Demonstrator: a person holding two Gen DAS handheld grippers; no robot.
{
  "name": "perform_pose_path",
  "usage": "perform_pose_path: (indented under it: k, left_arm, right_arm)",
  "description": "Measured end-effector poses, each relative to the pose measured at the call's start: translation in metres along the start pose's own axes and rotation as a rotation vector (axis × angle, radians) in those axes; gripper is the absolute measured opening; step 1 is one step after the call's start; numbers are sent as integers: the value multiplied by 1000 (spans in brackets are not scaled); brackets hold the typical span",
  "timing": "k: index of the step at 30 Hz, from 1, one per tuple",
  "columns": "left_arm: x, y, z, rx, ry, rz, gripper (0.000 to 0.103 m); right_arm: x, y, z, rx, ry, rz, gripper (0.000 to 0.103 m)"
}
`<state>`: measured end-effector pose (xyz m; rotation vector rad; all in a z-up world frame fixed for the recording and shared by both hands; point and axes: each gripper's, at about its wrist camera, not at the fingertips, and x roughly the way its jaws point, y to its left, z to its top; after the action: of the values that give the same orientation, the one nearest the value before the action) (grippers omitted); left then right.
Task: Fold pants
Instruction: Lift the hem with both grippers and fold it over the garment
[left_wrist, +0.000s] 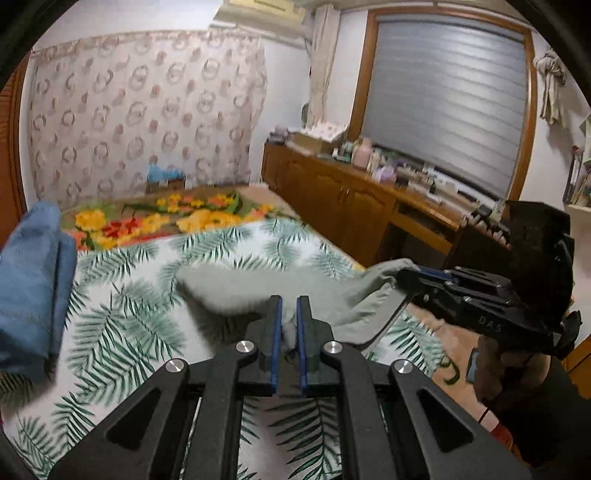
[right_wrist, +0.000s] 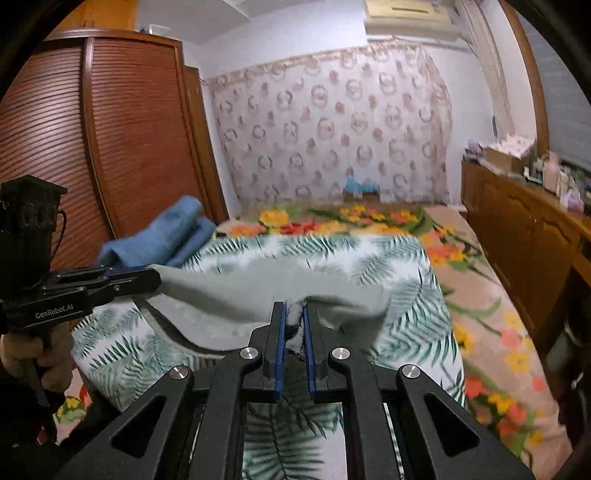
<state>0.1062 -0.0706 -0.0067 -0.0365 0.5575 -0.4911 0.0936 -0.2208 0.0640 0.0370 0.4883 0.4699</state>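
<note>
Both grippers grasp the pants (left_wrist: 236, 291), grey-green cloth lifted above the bed (left_wrist: 122, 295) at frame centre; the left gripper (left_wrist: 289, 325) is clenched on a bunched edge, the right gripper (right_wrist: 294, 325) likewise on another; cloth spans between them, sagging, partly resting on the leaf-print sheet; a folded blue towel (right_wrist: 166, 236) lies upper left; by my reading the fold is underway, not yet laid flat, smoothing and further folds left

Pants (left_wrist: 236, 288): soft matt grey-green cloth. Grippers (left_wrist: 289, 332) (right_wrist: 293, 332): matt black plastic, blue pads, shiny metal pins. Sheet (left_wrist: 140, 280): leaf-print cloth. Cabinets (left_wrist: 332, 199): glossy brown wood.
</note>
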Motion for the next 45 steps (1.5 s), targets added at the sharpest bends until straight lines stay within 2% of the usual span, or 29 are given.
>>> perform_pose_path:
  k: [4,9,15,20,24,30,33,37,42,45]
  left_arm:
    - [-24,-2,21,15,-58,-5,8]
    - [-49,-4,42,40,-128,24,8]
    - [-62,7,61,47,-176,53,8]
    - [-46,33,80,38,-179,109,8]
    - [-30,62,105,19,-193,156,8]
    - [-14,82,157,82,-240,241,8]
    - [-14,87,170,87,-247,259,8]
    - [-8,93,144,103,-180,278,8]
    - [0,96,88,93,-80,265,8]
    - [6,92,56,102,-26,254,8]
  right_arm:
    - [-12,14,22,-43,-46,19,8]
    - [-23,30,44,-74,-97,61,8]
    - [-12,40,60,-111,-131,78,8]
    - [18,32,74,-97,-132,83,8]
    - [44,31,94,-123,-148,56,8]
    - [94,32,133,-160,-188,4,8]
    - [111,36,135,-160,-190,-18,8]
    - [136,41,116,-147,-108,-4,8]
    - [165,52,62,-154,33,29,8]
    - [177,62,47,-179,98,47,8]
